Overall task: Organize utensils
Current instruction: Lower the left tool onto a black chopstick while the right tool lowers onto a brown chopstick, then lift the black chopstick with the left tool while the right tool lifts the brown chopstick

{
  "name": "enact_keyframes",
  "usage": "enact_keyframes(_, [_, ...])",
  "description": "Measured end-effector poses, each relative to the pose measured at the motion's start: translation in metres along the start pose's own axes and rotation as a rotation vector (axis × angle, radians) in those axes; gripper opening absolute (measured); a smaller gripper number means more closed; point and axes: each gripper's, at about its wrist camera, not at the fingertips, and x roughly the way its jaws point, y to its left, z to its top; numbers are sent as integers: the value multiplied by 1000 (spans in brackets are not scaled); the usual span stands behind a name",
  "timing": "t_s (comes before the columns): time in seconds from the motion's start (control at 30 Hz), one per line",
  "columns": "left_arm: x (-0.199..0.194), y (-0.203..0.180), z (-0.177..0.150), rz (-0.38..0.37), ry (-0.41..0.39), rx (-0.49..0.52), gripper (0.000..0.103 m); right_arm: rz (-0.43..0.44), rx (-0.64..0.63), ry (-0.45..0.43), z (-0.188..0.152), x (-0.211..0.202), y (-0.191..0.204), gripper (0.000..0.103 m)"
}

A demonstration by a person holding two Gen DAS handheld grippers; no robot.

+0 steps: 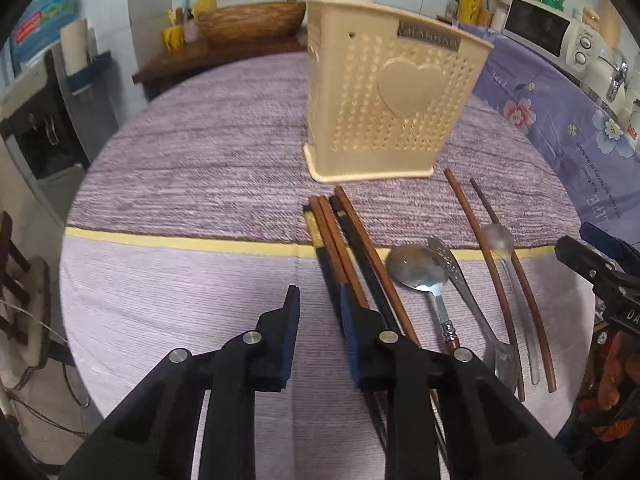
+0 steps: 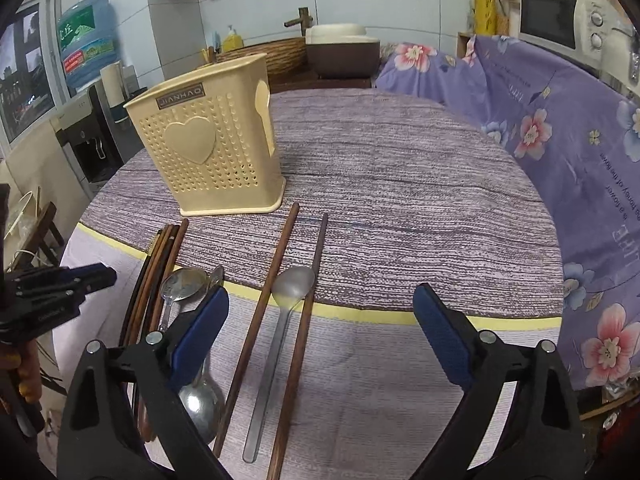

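A cream perforated utensil holder (image 1: 384, 100) (image 2: 208, 152) with a heart on its front stands upright on the purple tablecloth (image 1: 192, 152). In front of it lie a bundle of dark and brown chopsticks (image 1: 340, 232) (image 2: 160, 264), a metal spoon (image 1: 416, 268) (image 2: 184, 284), a patterned metal utensil (image 1: 452, 264), a grey spoon (image 1: 498, 238) (image 2: 292, 284) and two brown chopsticks (image 1: 476, 232) (image 2: 276, 264). My left gripper (image 1: 320, 300) has a narrow gap with only cloth in it; its right finger overlaps the bundle. My right gripper (image 2: 320, 308) is wide open around the grey spoon and the two brown chopsticks.
A purple floral cloth (image 1: 560, 120) (image 2: 540, 128) drapes along the right side, with a microwave (image 1: 552, 32) (image 2: 560, 20) behind it. A woven basket (image 1: 248, 20) sits on a wooden stand at the back. A water dispenser (image 2: 84, 128) stands beyond the table's left edge.
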Motion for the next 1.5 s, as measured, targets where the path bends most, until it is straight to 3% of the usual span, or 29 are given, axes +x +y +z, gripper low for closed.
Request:
enact_keyframes(0.17, [16, -6, -3, 16, 47, 7, 18, 2, -6, 17, -2, 7, 3, 92])
enact_keyframes(0.4, [17, -8, -2, 68, 48, 39, 18, -6, -21, 30, -2, 10, 2, 92])
enact_keyframes(0.63, [26, -6, 5, 67, 74, 41, 18, 8, -8, 70, 2, 23, -2, 90])
enact_keyframes(0.73, [34, -4, 18, 68, 89, 41, 18, 22, -13, 100, 7, 35, -1, 84])
enact_keyframes(0.97, [46, 2, 38, 69, 113, 29, 12, 53, 43, 222, 30, 88, 0, 50])
enact_keyframes(1.23, [53, 2, 49, 92, 122, 35, 10, -24, 8, 234, 49, 107, 14, 35])
enact_keyframes(1.5, [59, -3, 52, 126, 108, 48, 9, -57, -11, 212, 51, 111, 17, 10])
